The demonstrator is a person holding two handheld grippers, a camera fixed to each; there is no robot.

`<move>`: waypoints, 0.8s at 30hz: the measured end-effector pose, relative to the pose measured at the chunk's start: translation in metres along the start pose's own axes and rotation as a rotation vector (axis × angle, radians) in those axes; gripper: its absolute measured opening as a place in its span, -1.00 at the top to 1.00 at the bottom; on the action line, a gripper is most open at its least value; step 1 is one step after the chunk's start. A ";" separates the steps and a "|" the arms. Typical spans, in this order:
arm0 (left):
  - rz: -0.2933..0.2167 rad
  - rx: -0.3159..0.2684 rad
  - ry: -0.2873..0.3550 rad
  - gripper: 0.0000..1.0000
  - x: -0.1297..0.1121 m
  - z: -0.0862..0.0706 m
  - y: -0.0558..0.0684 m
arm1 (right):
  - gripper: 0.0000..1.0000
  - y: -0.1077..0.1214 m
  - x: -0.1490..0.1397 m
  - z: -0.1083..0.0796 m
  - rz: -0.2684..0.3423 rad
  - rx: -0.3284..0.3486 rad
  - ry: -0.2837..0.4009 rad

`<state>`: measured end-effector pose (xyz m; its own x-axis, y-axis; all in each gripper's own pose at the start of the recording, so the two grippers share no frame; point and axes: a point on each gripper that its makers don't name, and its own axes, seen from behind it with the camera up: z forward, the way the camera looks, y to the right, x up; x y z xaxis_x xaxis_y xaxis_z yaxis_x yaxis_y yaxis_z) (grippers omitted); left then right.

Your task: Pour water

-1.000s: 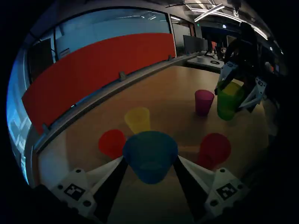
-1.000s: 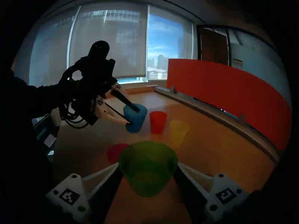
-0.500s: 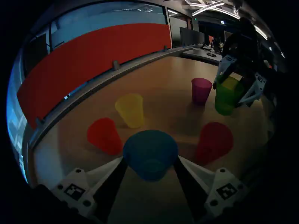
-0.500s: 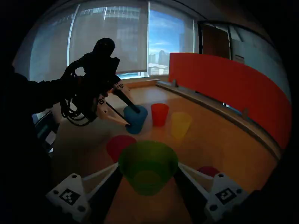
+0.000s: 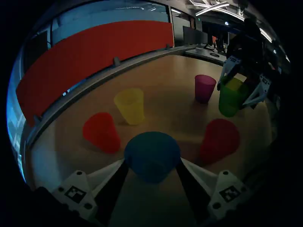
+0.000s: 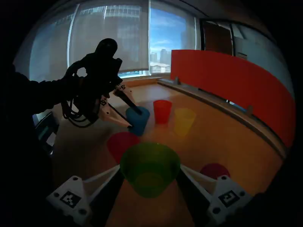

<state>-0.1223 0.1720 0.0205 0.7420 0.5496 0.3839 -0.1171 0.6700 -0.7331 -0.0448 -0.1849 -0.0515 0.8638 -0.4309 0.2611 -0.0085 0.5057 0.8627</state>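
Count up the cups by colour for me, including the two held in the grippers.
blue cup: 1
green cup: 1
yellow cup: 1
purple cup: 1
red cups: 2
Total: 6

Left gripper view: wooden table [image 5: 170, 87], red partition [image 5: 94, 49] at ten o'clock, strip lights [image 5: 212, 7] at one. Right gripper view: bright windows [image 6: 166, 38] at twelve, partition at three.
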 end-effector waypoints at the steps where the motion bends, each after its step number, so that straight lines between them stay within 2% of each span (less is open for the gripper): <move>1: 0.000 -0.002 -0.001 -0.70 -0.001 0.000 0.000 | -0.79 0.000 0.000 0.000 0.002 0.001 0.000; 11: 0.003 -0.011 -0.012 -0.71 -0.007 0.004 0.003 | -0.79 0.000 -0.002 0.003 -0.003 0.003 -0.011; 24: -0.006 -0.004 -0.051 -0.72 -0.024 0.006 0.000 | -0.79 -0.001 -0.006 0.005 0.001 0.004 -0.016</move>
<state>-0.1438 0.1617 0.0146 0.7077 0.5709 0.4162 -0.1101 0.6710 -0.7332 -0.0524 -0.1869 -0.0517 0.8557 -0.4424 0.2685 -0.0109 0.5033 0.8640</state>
